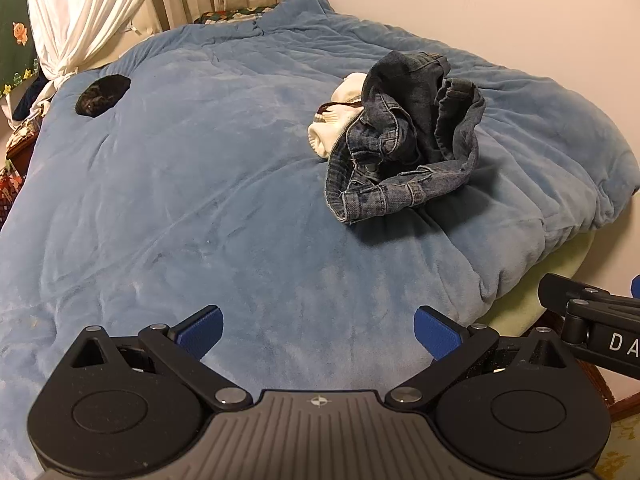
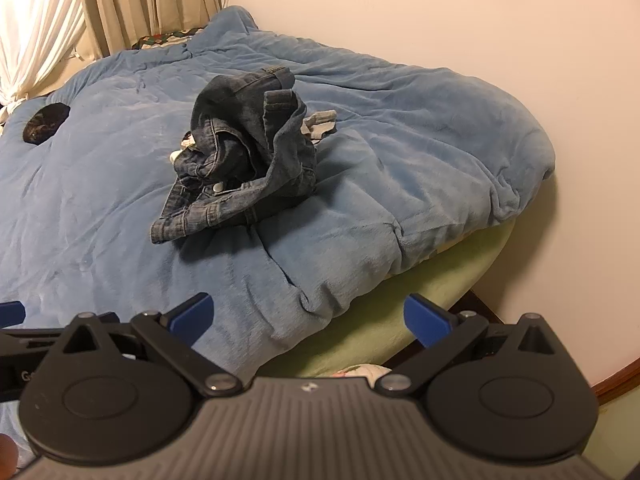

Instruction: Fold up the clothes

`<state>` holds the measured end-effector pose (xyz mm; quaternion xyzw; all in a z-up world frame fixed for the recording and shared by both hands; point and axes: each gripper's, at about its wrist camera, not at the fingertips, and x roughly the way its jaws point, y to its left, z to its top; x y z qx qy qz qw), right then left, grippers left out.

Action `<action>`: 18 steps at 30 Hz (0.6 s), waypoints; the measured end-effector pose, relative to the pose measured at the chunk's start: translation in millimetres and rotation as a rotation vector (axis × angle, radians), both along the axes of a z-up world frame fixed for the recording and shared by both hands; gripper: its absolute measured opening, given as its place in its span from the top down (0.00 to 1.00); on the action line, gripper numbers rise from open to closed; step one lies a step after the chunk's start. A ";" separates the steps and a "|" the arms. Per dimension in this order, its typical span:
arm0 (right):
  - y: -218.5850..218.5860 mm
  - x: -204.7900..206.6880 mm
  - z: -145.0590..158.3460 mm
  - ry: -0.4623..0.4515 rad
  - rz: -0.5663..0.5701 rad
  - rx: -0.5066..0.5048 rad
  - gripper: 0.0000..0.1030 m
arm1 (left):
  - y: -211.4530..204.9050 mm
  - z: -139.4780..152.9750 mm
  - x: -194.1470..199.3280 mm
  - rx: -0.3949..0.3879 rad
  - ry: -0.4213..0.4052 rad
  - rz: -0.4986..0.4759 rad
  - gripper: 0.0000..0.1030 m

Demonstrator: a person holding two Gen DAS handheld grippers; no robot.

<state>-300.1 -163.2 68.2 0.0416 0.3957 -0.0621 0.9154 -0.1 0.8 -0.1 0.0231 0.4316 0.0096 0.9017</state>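
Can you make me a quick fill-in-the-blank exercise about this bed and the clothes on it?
1. The crumpled jeans lie on a ____ blanket.
2. Both the left gripper and right gripper are ____.
3. The garment under the jeans is ____ in colour.

Missing words: blue; open; cream

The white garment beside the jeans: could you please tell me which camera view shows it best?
The left wrist view shows the white garment best: much of it lies exposed at the left of the jeans. In the right wrist view the jeans hide nearly all of it, leaving only small pale scraps at their left edge.
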 end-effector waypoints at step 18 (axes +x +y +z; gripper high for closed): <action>-3.7 0.3 2.9 0.004 -0.001 0.002 0.01 | -7.3 3.6 0.3 0.026 -0.008 -0.006 0.00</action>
